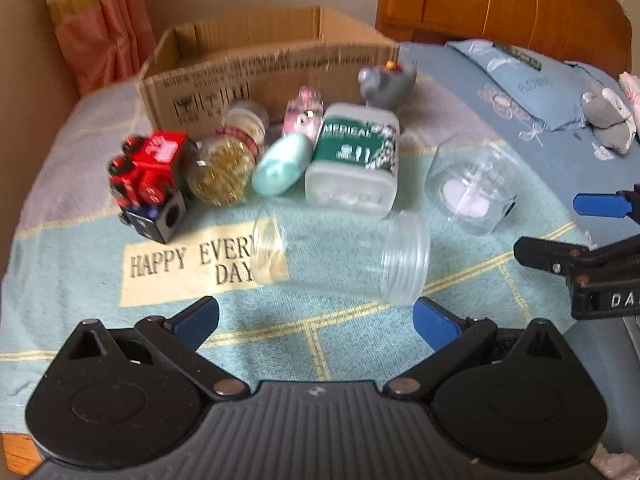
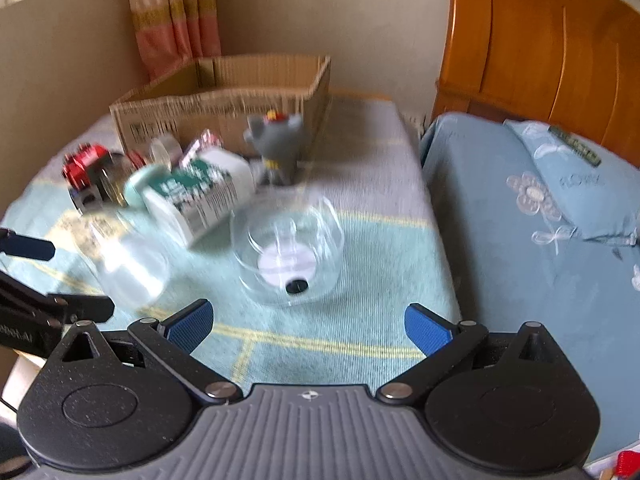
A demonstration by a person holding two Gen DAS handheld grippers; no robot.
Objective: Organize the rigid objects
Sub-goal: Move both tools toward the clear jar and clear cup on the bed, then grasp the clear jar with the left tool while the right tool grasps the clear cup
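A clear plastic jar (image 1: 340, 256) (image 2: 128, 264) lies on its side just ahead of my left gripper (image 1: 316, 324), which is open and empty. A clear lidded container (image 1: 472, 184) (image 2: 290, 250) sits in front of my right gripper (image 2: 308, 328), also open and empty. Behind them lie a green-and-white bottle (image 1: 354, 156) (image 2: 200, 196), a mint tube (image 1: 280, 166), a jar of gold bits (image 1: 224, 168), a red toy train (image 1: 150, 176) (image 2: 84, 164) and a grey figurine (image 1: 386, 82) (image 2: 278, 148). An open cardboard box (image 1: 260, 64) (image 2: 224, 96) stands at the back.
Everything rests on a green towel (image 1: 160, 280) printed with "HAPPY EVERY DAY". A bed with a blue pillow (image 2: 560, 184) and a wooden headboard (image 2: 540, 48) lies to the right. A curtain (image 1: 96, 20) hangs at the back left. The right gripper's fingers (image 1: 600, 206) show at the left wrist view's right edge.
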